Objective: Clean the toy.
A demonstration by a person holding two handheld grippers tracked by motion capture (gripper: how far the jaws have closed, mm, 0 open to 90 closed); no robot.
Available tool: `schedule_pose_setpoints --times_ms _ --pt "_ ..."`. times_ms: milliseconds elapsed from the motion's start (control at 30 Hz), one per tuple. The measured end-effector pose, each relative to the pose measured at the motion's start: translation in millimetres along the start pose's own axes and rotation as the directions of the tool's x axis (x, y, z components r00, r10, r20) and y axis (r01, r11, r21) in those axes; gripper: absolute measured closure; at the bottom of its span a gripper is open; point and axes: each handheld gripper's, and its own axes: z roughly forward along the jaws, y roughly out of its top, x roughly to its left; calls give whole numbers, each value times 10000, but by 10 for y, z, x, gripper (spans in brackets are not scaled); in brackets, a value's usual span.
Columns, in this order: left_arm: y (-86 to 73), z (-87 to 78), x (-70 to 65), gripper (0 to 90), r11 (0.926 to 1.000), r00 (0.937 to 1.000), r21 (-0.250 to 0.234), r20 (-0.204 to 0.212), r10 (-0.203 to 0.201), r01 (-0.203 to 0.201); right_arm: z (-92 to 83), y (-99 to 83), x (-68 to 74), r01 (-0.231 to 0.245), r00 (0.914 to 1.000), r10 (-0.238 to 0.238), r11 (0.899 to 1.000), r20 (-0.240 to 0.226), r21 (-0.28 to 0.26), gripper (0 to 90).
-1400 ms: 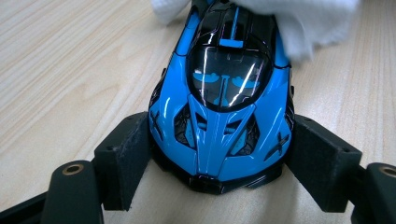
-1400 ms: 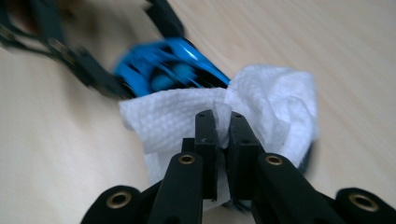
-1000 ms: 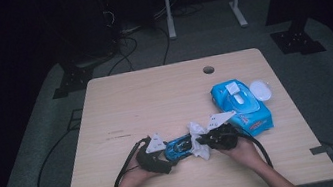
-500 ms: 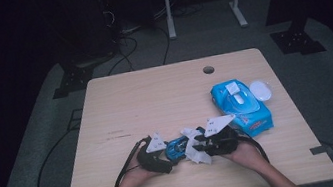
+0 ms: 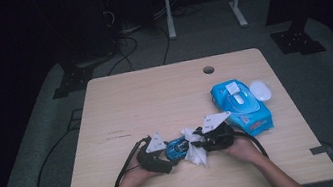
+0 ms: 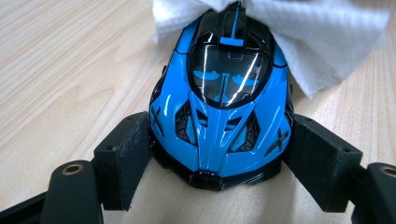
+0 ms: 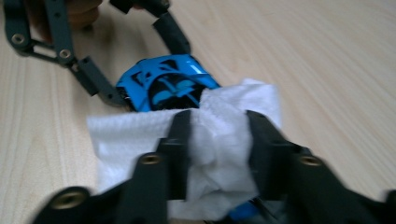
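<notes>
A blue and black toy car (image 5: pixel 177 147) sits on the wooden table (image 5: pixel 155 100) near its front edge. My left gripper (image 5: pixel 170 153) is shut on the car's nose, a pad pressed against each side (image 6: pixel 223 158). A white wipe (image 5: pixel 195 154) is draped over the car's far end (image 6: pixel 327 42). My right gripper (image 5: pixel 203 144) comes in from the right. Its jaws have just been closing, and the wipe (image 7: pixel 130 135) is bunched between them (image 7: pixel 218 126). The car (image 7: pixel 163 84) pokes out beyond the wipe.
A blue pack of wipes (image 5: pixel 240 107) lies at the right of the table, with a white oval lid (image 5: pixel 260 90) beside it. A cable hole (image 5: pixel 208 69) is near the far edge. Cables trail off the table's front left.
The right gripper has shifted slightly left toward the car, and the wipe has come down from above the car onto its end. The left gripper has stayed put on the car.
</notes>
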Motion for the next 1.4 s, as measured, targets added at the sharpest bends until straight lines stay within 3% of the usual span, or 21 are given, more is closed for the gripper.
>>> schedule_pose_setpoints --times_ms 67,200,433,500,667,767,867,967,1000,1067,1167,1233,1400 --pt "-2 -1 0 245 10000 10000 -24 7 -56 56 -55 -38 -55 -311 9995 312 9993 -38 189 768" --pt "1 12 -24 245 9998 9999 -117 -77 -147 146 -99 -95 -86 -708 9974 705 9973 151 193 795" --pt "-1 1 -10 247 9998 9999 -93 9 -155 155 -30 -20 75 -325 9990 322 9994 304 87 804" --pt "-3 4 -11 247 9996 9998 -156 15 -219 219 -43 -30 38 -473 9986 470 9988 230 137 807" --pt "-6 -2 -1 246 9984 9985 -289 269 -475 483 -111 -106 -63 -878 9946 862 9958 577 260 813" --pt "-6 0 3 246 9982 9983 -290 287 -515 523 -109 -99 -29 -956 9929 937 9952 730 232 814" --pt "-8 -1 2 246 9982 9983 -297 278 -522 530 -71 -83 29 -1166 9925 1166 9932 366 -31 813" --pt "-14 -6 2 247 9977 9979 -348 293 -572 582 -50 -47 74 -829 9955 828 9966 456 20 814" --pt "-11 -6 0 247 9980 9982 -328 273 -529 538 -57 -51 56 -894 9952 891 9960 403 56 814" --pt "-3 -2 -5 247 9983 9984 -293 266 -502 510 -88 -76 -2 -1033 9923 1013 9943 715 247 815" --pt "11 19 -13 247 9981 9983 -302 269 -526 534 -121 -118 -55 -1607 9844 1590 9869 754 160 815" --pt "9 17 -12 247 9980 9981 -307 282 -543 552 -103 -91 -11 -1298 9876 1275 9913 914 201 816" --pt "1 -3 -9 248 9983 9984 -286 266 -493 500 -1 6 128 -1047 9937 1054 9943 377 -190 815"
